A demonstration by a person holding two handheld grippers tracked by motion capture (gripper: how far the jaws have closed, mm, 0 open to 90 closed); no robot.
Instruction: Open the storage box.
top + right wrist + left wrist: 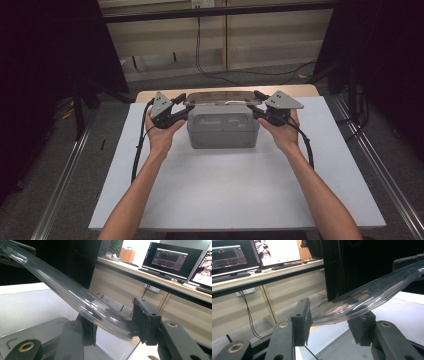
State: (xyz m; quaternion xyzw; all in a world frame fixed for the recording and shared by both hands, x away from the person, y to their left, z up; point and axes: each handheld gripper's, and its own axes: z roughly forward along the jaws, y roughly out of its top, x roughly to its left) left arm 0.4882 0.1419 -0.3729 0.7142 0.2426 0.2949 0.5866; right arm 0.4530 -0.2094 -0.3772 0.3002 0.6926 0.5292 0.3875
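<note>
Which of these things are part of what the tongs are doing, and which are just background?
In use:
- clear lid
- grey box
- left tongs
- right tongs

Background:
- monitors
- keyboard
- wall cables

From above we see a dim scene: the white worktop (225, 195) is the brightest area, evenly lit, while both sides fall into near black. Shadows on it are soft and faint. The picture is slightly soft and grainy. In the left gripper view, the clear lid (372, 296) carries streaks of glare, and a bright monitor (278, 251) is washed out. In the right gripper view, we find similar highlights along the lid, and the near tongs (115, 328) look blurred.
</note>
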